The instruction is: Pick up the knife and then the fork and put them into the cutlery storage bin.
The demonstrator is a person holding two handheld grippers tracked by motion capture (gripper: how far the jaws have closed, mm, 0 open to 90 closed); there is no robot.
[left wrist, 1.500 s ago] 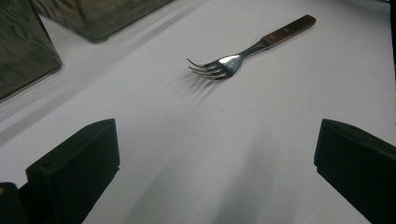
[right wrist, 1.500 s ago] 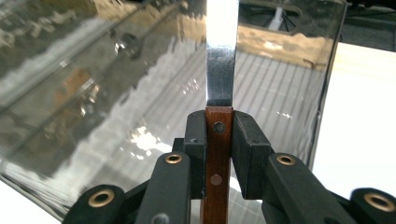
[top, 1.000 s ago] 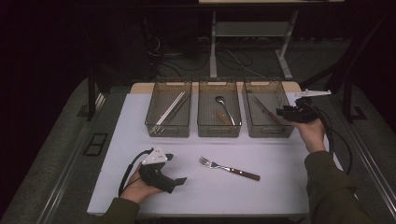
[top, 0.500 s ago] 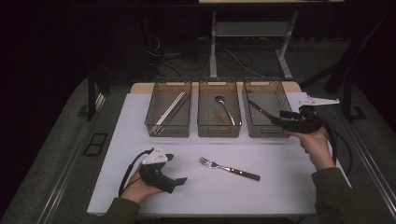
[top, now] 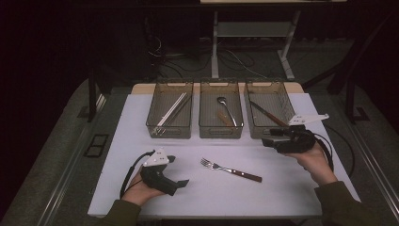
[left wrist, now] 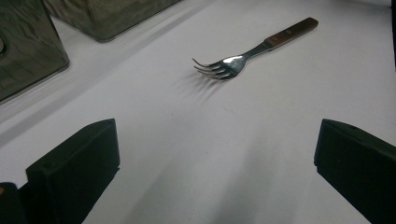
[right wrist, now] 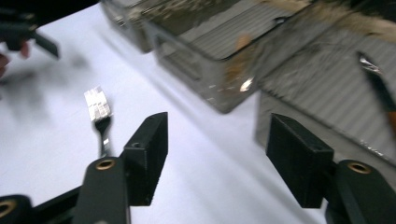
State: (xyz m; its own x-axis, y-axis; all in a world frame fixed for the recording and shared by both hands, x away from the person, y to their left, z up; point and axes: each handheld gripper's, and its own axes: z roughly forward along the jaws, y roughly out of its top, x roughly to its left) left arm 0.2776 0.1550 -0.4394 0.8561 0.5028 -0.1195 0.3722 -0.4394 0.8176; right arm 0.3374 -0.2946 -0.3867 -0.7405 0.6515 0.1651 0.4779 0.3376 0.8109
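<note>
A fork (top: 230, 170) with a wooden handle lies on the white table between my two grippers, its tines towards the left. My left gripper (top: 182, 182) rests on the table at the near left, pointing at the fork (left wrist: 233, 63). Its jaws stand wide open and empty (left wrist: 217, 158). My right gripper (top: 266, 141) hovers just in front of the right bin (top: 256, 133) and points left. Its jaws (right wrist: 217, 154) have just been opening and nothing is between them. The fork (right wrist: 99, 112) lies beyond its left jaw.
Three clear bins stand in a row at the back of the table. The left bin (top: 169, 131) holds chopsticks (top: 171, 109), the middle bin (top: 221, 132) a spoon (top: 225, 109), and the right one a knife (top: 268, 114). Bare white surface surrounds the fork.
My right hand has drawn back from above the right bin towards the near side of the table, and the gripper now points left. The left gripper and the fork have stayed put.
</note>
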